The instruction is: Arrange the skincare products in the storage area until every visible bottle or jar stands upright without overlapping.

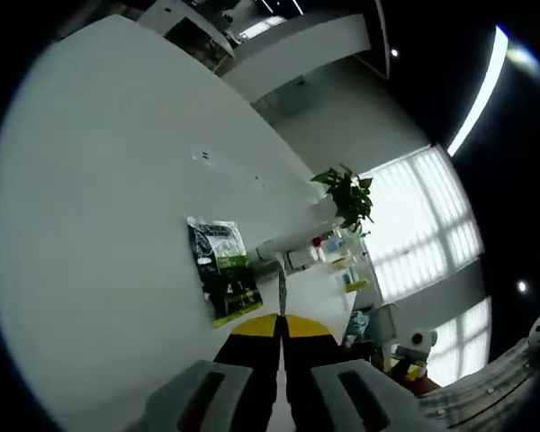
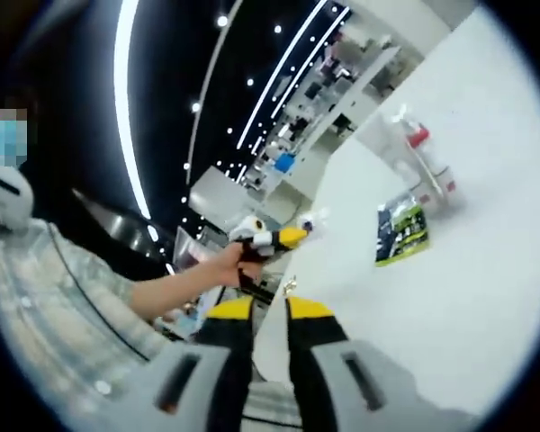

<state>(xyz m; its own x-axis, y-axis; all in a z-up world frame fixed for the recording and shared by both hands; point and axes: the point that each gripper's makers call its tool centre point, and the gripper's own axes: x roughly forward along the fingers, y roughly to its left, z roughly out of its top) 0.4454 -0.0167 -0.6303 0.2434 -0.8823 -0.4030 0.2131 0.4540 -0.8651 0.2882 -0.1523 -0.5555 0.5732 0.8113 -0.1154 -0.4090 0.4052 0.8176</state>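
Broadly, a wide white counter (image 1: 99, 207) spreads across the left gripper view, rolled well off level, and the same counter (image 2: 468, 297) takes up the right side of the right gripper view. Behind it in the left gripper view stand bright windows (image 1: 423, 225) and a leafy green plant (image 1: 346, 193). A person's forearm and hand (image 2: 220, 265) reach into the right gripper view from the left, a plaid sleeve (image 2: 45, 297) behind them.

A dark sachet with green print (image 1: 223, 268) lies flat on the counter, well apart from the far cluster of skincare bottles (image 1: 333, 250) just below the plant. In the right gripper view the same sachet (image 2: 401, 234) lies just beside clear bottles with red caps (image 2: 418, 157); whether they touch cannot be told.

The left hand-held gripper (image 1: 280, 326) has its yellow-tipped jaws pressed together with nothing between them, and it shows again in the person's hand (image 2: 279, 238). The right hand-held gripper (image 2: 270, 310) has its jaws slightly parted, gripping nothing.
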